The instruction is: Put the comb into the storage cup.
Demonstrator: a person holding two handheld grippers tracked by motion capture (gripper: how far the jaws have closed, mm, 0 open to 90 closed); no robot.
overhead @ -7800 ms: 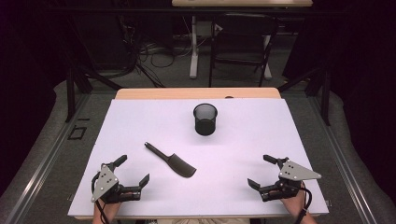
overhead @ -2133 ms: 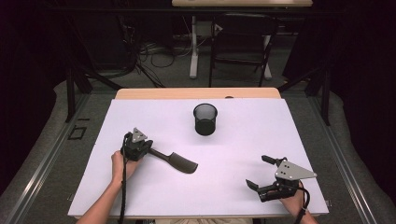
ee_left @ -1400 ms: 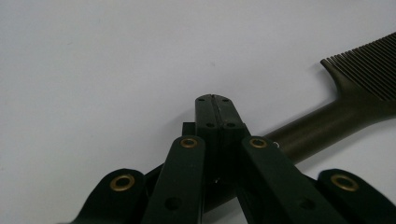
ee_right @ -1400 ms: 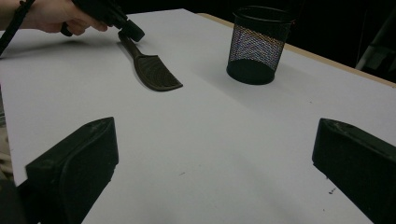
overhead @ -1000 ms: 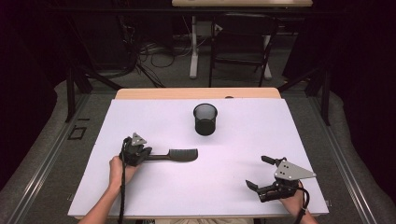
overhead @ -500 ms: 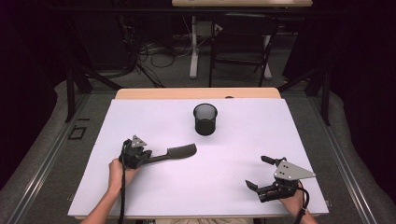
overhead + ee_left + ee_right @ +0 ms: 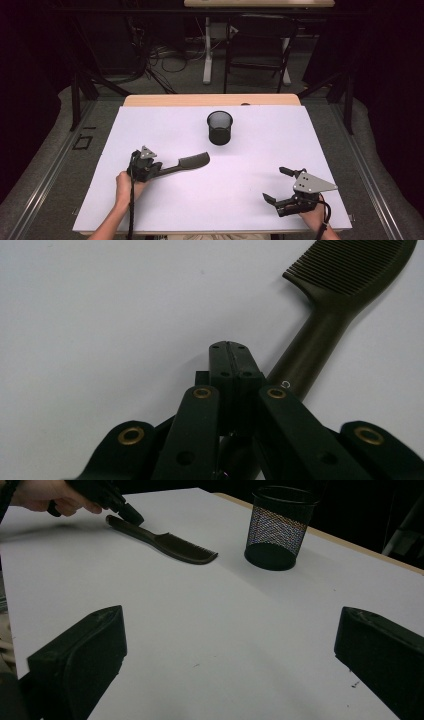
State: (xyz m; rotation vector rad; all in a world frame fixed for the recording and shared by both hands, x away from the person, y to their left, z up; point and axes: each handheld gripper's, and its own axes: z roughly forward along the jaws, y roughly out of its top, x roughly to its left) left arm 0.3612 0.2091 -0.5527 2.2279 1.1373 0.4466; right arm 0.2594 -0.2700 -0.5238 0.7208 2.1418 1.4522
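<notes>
White table (image 7: 165,125) lies bare between the comb (image 7: 187,162) and the mesh pen cup (image 7: 220,128); the cup stands upright mid-table, the sole obstacle; broad open surface surrounds the right gripper (image 7: 280,185).

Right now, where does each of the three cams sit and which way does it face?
High view: fixed above the person's side, looking forward and down on the table; both forearms, left tongs on the comb, right tongs open.
Left gripper view: rides the left tongs, looking along shut jaws down the comb.
Right gripper view: rides the right tongs, looking across the table between its wide jaws at the mesh cup; the other hand shows.
Shared: the comb appears in all three views.
</notes>
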